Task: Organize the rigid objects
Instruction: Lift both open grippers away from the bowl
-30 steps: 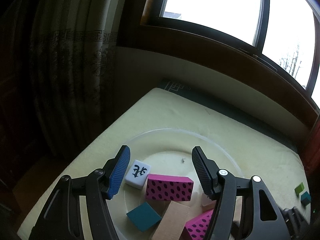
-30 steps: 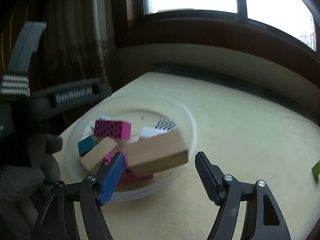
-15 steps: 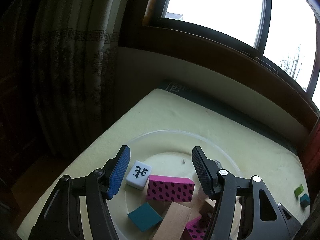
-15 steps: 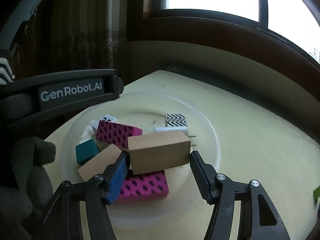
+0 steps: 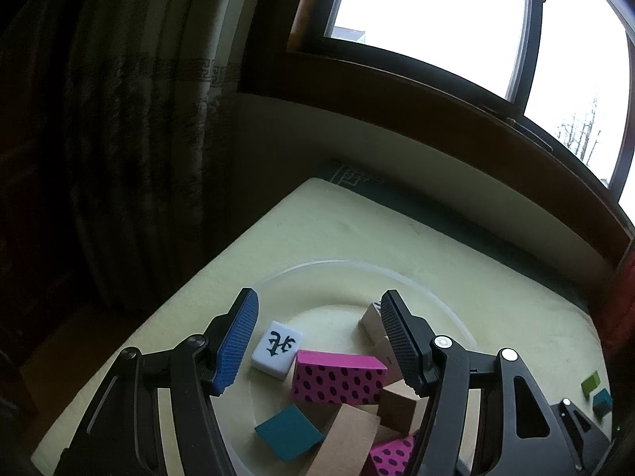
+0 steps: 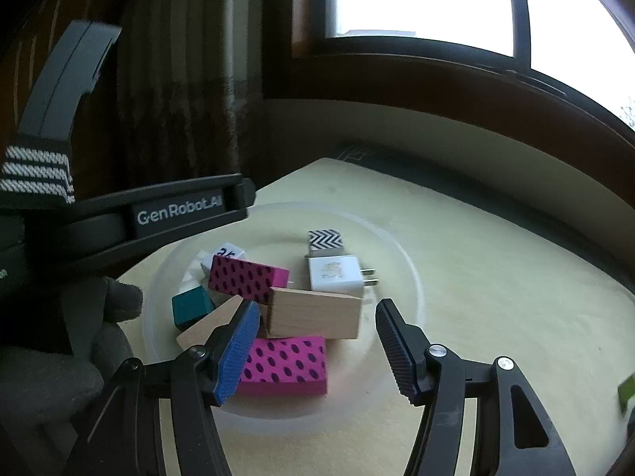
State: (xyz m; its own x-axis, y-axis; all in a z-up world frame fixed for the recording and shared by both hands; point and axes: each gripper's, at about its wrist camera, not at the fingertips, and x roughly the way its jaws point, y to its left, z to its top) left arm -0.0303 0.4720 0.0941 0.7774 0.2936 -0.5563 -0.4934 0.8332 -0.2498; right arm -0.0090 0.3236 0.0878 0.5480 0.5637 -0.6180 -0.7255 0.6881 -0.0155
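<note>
A clear round plate on the pale yellow table holds a pile of blocks. A plain wooden block lies on top, across a pink dotted block. My right gripper is open just in front of it, holding nothing. Behind lie a second pink dotted block, a teal block, a white plug charger, a chevron cube and a mahjong tile. My left gripper hovers open over the plate, above the pink block and the tile.
A green block and a small teal block lie loose on the table far right of the plate. A gloved hand holds the left gripper's body. Curtain and window wall border the table at the back and left.
The right gripper brought the wooden block over the plate, then opened and let it go; the block now rests on the pile. The left gripper has hardly moved.
</note>
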